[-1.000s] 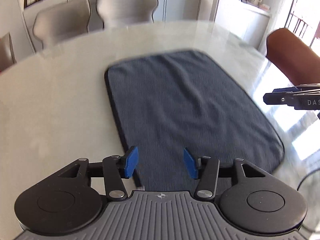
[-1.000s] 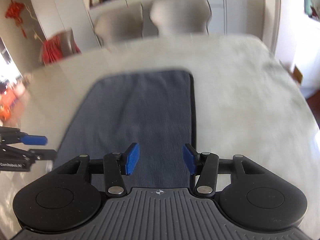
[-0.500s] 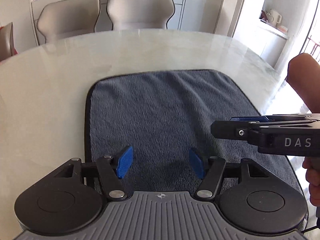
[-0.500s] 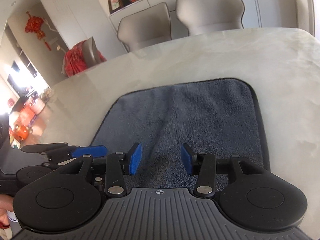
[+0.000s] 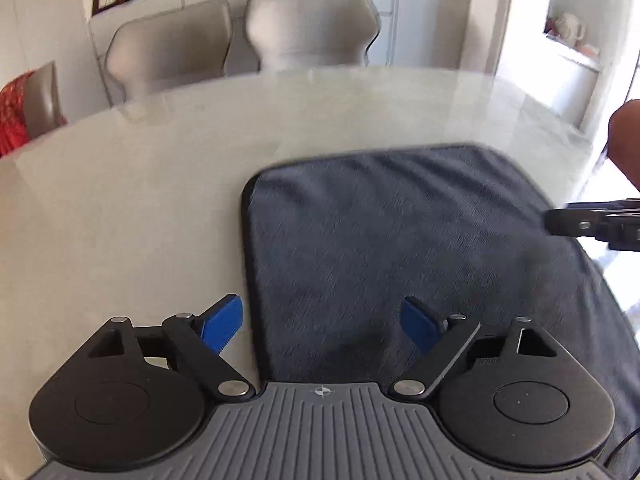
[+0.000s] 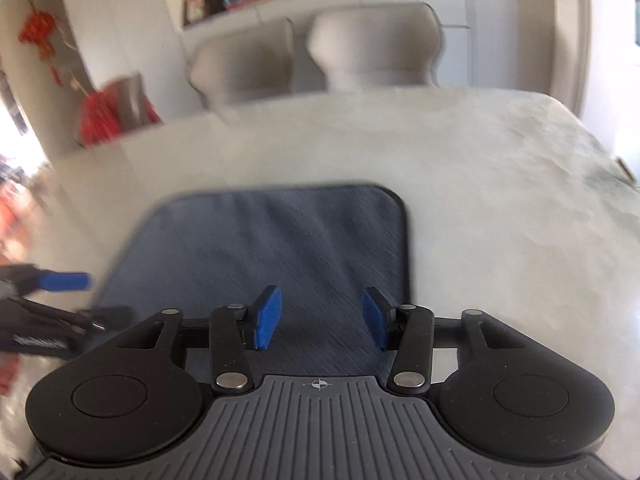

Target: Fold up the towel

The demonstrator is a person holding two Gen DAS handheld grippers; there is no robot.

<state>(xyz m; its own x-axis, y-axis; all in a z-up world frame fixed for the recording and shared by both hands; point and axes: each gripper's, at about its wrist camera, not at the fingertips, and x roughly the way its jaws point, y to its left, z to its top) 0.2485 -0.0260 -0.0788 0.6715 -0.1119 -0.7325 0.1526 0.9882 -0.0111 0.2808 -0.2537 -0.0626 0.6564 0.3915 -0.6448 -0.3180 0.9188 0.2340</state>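
Note:
A dark blue-grey towel (image 5: 408, 240) lies flat and spread out on the pale table (image 5: 132, 200); it also shows in the right wrist view (image 6: 288, 240). My left gripper (image 5: 322, 326) is open and empty, hovering over the towel's near left edge, left pad over bare table. My right gripper (image 6: 318, 318) is open and empty over the towel's near right part. The right gripper's tip shows at the right in the left wrist view (image 5: 592, 224). The left gripper shows at the left in the right wrist view (image 6: 60, 300).
Two grey chairs (image 5: 240, 36) stand at the table's far side, with shelves behind them. A chair with a red cover (image 5: 24, 108) stands far left. A brown chair back (image 5: 626, 148) is at the right edge.
Both grippers have moved apart sideways, left toward the towel's left edge, right toward its right side. Both views have tilted up. The left gripper's jaws have opened wider.

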